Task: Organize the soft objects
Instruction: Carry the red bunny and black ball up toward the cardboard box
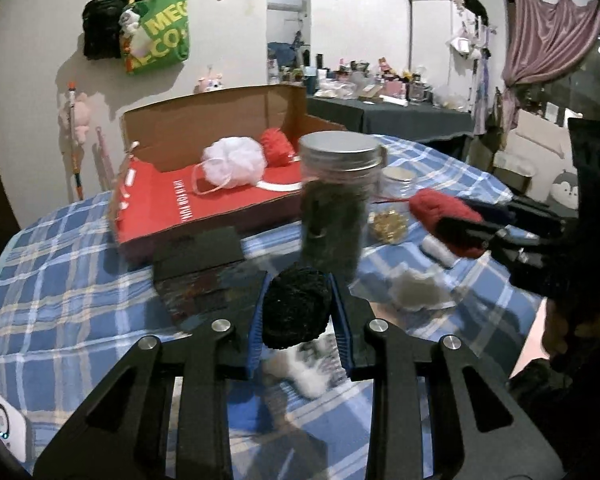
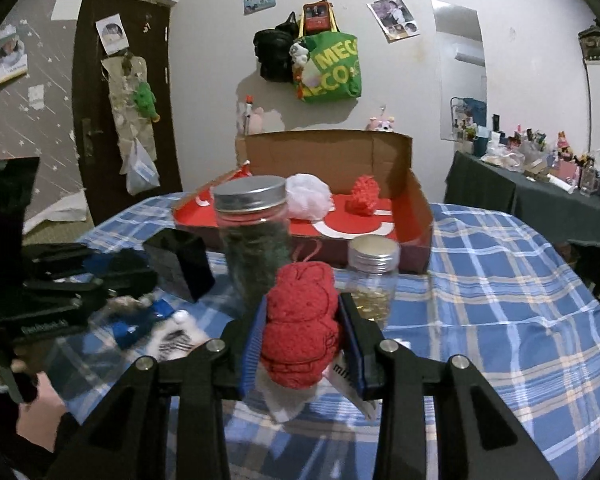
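My left gripper (image 1: 298, 314) is shut on a black yarn ball (image 1: 296, 306), held just above the plaid tablecloth. My right gripper (image 2: 302, 332) is shut on a red yarn ball (image 2: 302, 326); from the left wrist view that red yarn ball (image 1: 446, 212) and the right gripper (image 1: 466, 232) show at the right. A cardboard box (image 1: 204, 120) with a red floor stands beyond, holding a white mesh pouf (image 1: 234, 160) and another red yarn ball (image 1: 276, 146). In the right wrist view the box (image 2: 418, 216) holds the pouf (image 2: 310, 196) and that other red yarn ball (image 2: 364, 194).
A tall jar with a metal lid (image 1: 336, 200) stands between my grippers and the box; a smaller jar (image 2: 374, 276) sits beside it. A black block (image 2: 180, 262), white fluffy bits (image 1: 312, 368) and plastic wrap (image 1: 412, 290) lie on the plaid cloth (image 2: 500, 280). A hand (image 2: 40, 404) holds the left gripper.
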Action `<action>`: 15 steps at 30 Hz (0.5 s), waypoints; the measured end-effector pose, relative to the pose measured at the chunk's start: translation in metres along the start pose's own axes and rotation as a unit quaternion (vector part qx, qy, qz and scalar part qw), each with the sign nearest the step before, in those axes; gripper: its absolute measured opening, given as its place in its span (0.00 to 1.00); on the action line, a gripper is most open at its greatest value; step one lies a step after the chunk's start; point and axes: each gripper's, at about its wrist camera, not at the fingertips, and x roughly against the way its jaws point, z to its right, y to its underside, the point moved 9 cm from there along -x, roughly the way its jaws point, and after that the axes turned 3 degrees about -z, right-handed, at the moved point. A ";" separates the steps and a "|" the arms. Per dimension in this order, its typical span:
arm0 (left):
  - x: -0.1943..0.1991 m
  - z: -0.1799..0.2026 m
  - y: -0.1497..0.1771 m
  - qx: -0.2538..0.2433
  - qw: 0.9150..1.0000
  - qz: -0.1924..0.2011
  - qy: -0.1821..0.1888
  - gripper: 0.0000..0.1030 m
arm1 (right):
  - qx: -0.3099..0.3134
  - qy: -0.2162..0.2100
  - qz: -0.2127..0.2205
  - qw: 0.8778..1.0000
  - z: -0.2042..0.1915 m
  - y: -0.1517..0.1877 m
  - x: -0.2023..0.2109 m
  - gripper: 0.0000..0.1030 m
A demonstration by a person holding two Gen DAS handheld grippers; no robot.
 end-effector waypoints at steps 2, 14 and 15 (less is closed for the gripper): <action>-0.003 0.008 -0.003 -0.002 1.000 0.000 0.010 0.27 | -0.002 -0.009 -0.002 1.000 -0.006 0.001 -0.001 0.37; -0.016 0.024 -0.002 0.002 0.999 -0.013 0.032 0.27 | -0.001 -0.012 -0.012 1.000 -0.011 0.009 -0.004 0.37; -0.016 0.023 -0.001 0.004 0.999 -0.014 0.032 0.27 | -0.003 -0.010 -0.013 1.000 -0.008 0.010 -0.004 0.37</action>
